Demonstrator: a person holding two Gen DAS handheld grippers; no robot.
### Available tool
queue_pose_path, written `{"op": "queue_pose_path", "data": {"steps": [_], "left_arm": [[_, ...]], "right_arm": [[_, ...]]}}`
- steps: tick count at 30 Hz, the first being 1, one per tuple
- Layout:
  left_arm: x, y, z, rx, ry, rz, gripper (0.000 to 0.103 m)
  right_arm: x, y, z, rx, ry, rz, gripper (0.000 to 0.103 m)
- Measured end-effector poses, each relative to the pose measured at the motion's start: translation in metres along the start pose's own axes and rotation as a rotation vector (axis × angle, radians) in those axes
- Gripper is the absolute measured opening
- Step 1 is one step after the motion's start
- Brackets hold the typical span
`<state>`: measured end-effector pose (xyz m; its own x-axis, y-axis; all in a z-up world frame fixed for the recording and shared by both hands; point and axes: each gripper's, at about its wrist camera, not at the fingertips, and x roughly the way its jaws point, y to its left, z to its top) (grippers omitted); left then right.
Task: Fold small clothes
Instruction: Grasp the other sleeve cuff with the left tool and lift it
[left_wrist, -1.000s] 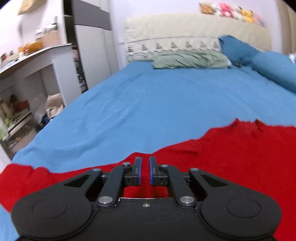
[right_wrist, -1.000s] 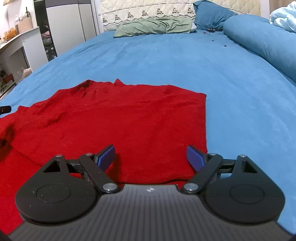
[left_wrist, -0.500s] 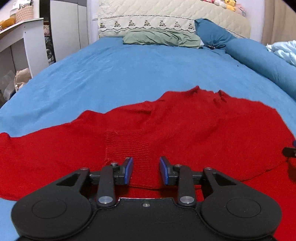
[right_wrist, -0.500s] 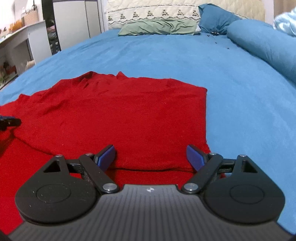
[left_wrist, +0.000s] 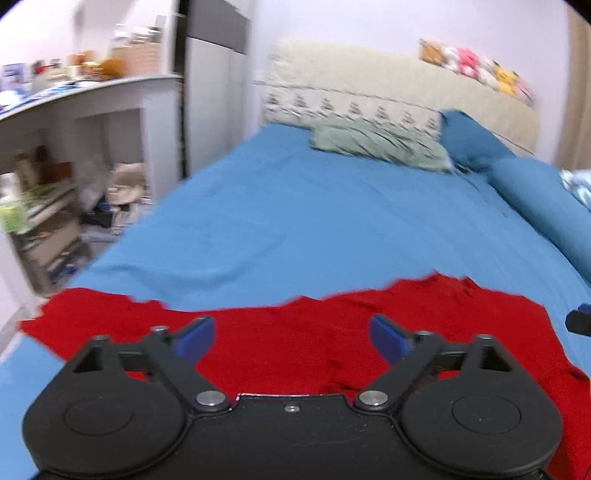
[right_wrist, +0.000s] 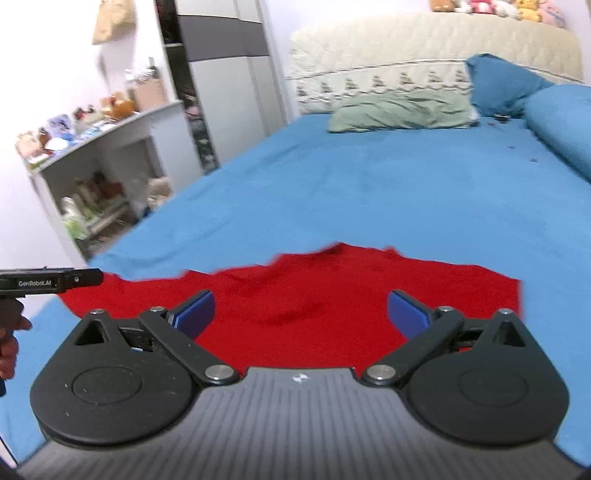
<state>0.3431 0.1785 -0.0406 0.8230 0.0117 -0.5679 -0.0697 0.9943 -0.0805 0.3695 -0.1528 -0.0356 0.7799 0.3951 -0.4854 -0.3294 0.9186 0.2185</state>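
A red knit garment lies spread on the blue bed sheet; it also shows in the right wrist view. My left gripper is open and empty above the garment's near part. My right gripper is open and empty above the garment too. The left gripper's side shows at the left edge of the right wrist view. A tip of the right gripper shows at the right edge of the left wrist view.
A green pillow, a blue pillow and a blue bolster lie at the head of the bed. A white shelf unit with clutter stands left of the bed. A padded headboard carries plush toys.
My left gripper has opened wide, letting go of the red fabric. Both grippers have lifted and tilted up, so the garment sits lower in both views.
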Motion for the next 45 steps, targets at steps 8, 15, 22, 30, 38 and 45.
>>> {"op": "queue_pose_path", "data": {"steps": [8, 15, 22, 30, 38, 45], "left_arm": [[-0.024, 0.104, -0.004, -0.163, 0.017, 0.128, 0.101], [0.003, 0.179, -0.03, -0.287, 0.063, 0.195, 0.101], [0.044, 0.237, -0.064, -0.532, 0.093, 0.115, 0.08], [0.074, 0.247, -0.049, -0.58, 0.009, 0.111, 0.063], [0.081, 0.259, -0.047, -0.685, -0.009, 0.151, 0.006], [0.034, 0.191, 0.01, -0.483, -0.135, 0.091, 0.006]], "right_arm": [[0.038, 0.074, -0.003, -0.063, 0.06, 0.061, 0.103], [0.08, 0.109, -0.024, -0.081, 0.136, 0.081, 0.103], [0.113, 0.124, -0.041, -0.121, 0.171, 0.075, 0.103], [0.134, 0.118, -0.054, -0.106, 0.181, 0.078, 0.103], [0.133, 0.103, -0.053, -0.075, 0.152, 0.069, 0.103], [0.1, 0.074, -0.032, -0.015, 0.063, 0.034, 0.103]]}}
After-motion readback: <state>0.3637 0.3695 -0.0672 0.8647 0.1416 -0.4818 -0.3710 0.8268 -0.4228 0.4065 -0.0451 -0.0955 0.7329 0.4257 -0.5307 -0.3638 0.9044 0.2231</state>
